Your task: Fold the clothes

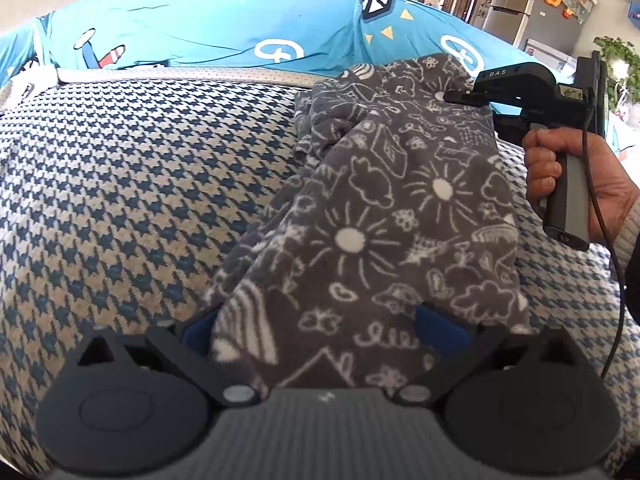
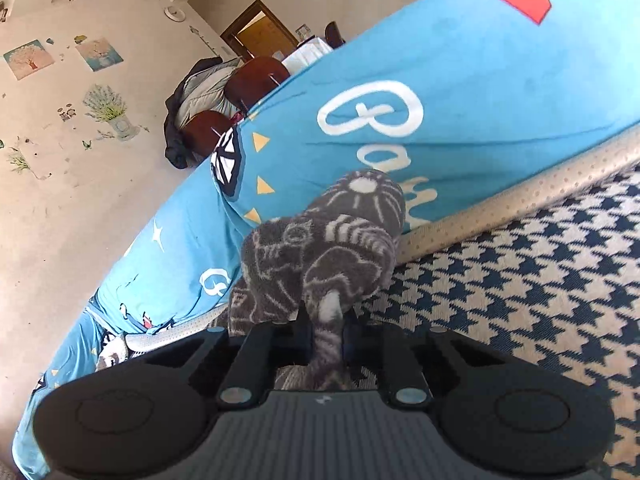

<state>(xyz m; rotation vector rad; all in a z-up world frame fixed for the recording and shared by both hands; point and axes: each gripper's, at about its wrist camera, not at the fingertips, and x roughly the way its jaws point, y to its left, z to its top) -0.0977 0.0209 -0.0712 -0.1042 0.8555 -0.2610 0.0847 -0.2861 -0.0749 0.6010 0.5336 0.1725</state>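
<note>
risk first: my right gripper (image 2: 326, 334) is clenched on only a thin bunched edge of the grey fleece garment (image 1: 380, 216). if i lift hard, i judge that the pinch could slide off the plush, or drag the whole piece instead of folding it. the loose folds at 11 o'clock of the garment in the left wrist view could also get trapped under the fold and leave a lump.

left gripper (image 1: 320, 332): fabric lies between the blue pads (image 1: 440, 328), which stand well apart, draped over them. i cannot tell whether they press on it. if they do not, this end is not anchored and the cloth could creep.

garment sits on the houndstooth cover (image 1: 120, 184), running from 6 o'clock up to 1 o'clock in the left view, with the blue cartoon sheet (image 1: 200, 32) behind it.

pose: the person's hand (image 1: 568, 184) at 3 o'clock grips the right handle upright, with the jaws reaching level onto the far end. the left gripper looks downward along the cloth.
</note>
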